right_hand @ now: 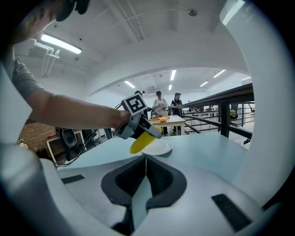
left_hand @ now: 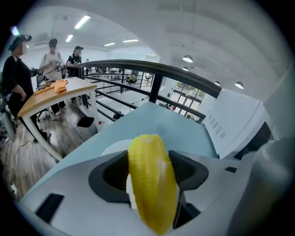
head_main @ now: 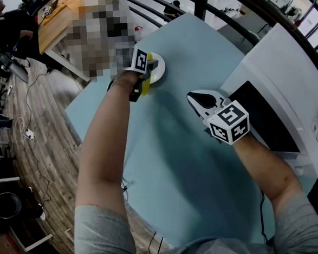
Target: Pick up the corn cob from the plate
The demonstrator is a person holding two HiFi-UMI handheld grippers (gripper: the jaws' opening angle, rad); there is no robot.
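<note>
Above the white plate [right_hand: 162, 149], at the far end of the surface [head_main: 172, 166], the left tongs [left_hand: 151, 167] are clamped on the corn cob [left_hand: 153, 196]. The yellow cob stands crosswise between the two pads, and its lower end points down toward the plate. Seen from the right gripper view, the cob appears to hang clear of the plate, so the pick-up looks essentially done. What remains, at most, is to carry the cob further up and away. The right tongs [right_hand: 145, 159] are pressed together with nothing between them. They are held over the near right part of the surface, well apart from the plate, and take no part in the grasp.

The surface is a pale blue-green tabletop with nothing on it but the plate. A white cabinet with a dark panel [head_main: 278, 83] stands just beside its right edge. A black railing [left_hand: 138, 69] runs past the far side. Beyond the railing, several people [left_hand: 53, 57] stand at a wood-topped table [left_hand: 50, 94]. Planked wooden floor [head_main: 45, 137] with loose cables lies to the left, and strip lights line the ceiling.
</note>
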